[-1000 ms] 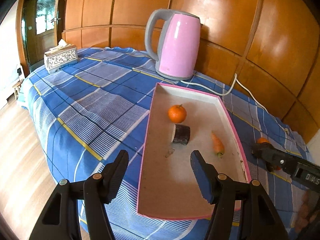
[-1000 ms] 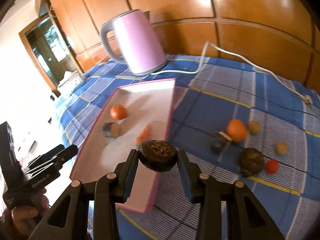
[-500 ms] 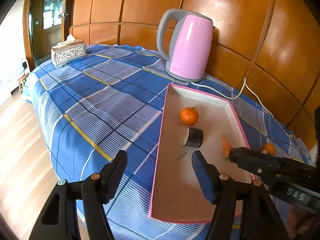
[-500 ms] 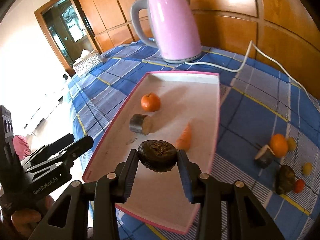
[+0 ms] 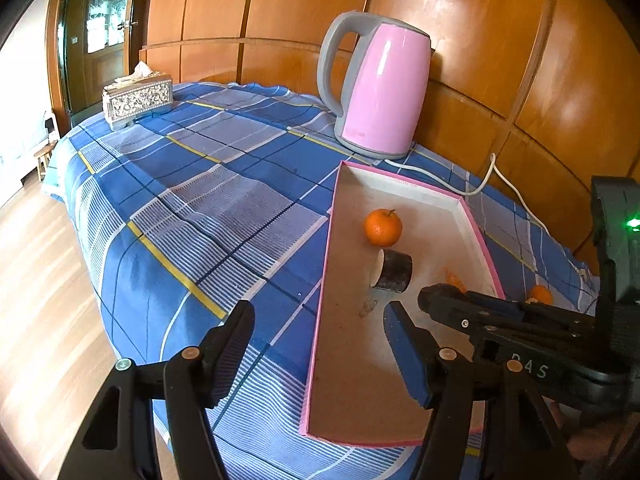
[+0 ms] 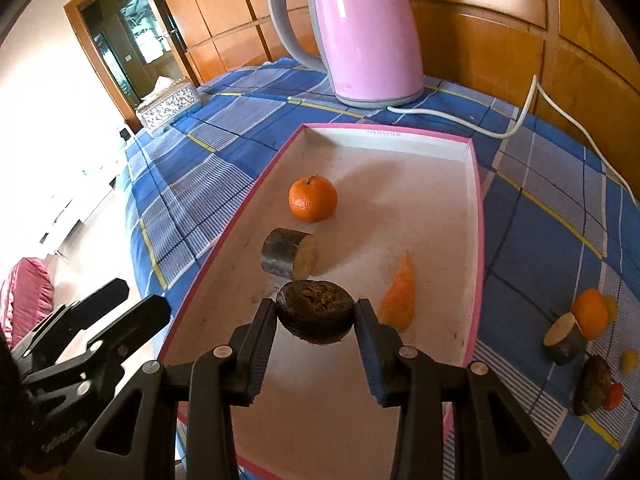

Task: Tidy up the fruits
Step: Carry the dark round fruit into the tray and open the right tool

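Fruits sit inside the pink tray (image 5: 326, 280) in the left wrist view: a tangerine (image 5: 382, 228) and a dark cut chunk (image 5: 394, 271) just nearer than it. Left gripper (image 5: 318, 334) hangs spread and empty over the tray's left rim.

In the right wrist view, the right gripper (image 6: 315, 320) clamps a dark wrinkled fruit (image 6: 315, 311) above the tray (image 6: 478, 240), beside an orange wedge (image 6: 398, 298).

right gripper (image 5: 440, 300) hides most of carrot (image 5: 455, 279) in left wrist view. dark fruit (image 6: 315, 312) covers tray (image 6: 400, 216) floor beneath it. small yellow piece (image 6: 629, 361) too small to identify. kettle (image 6: 360, 32) top cut off in right view.
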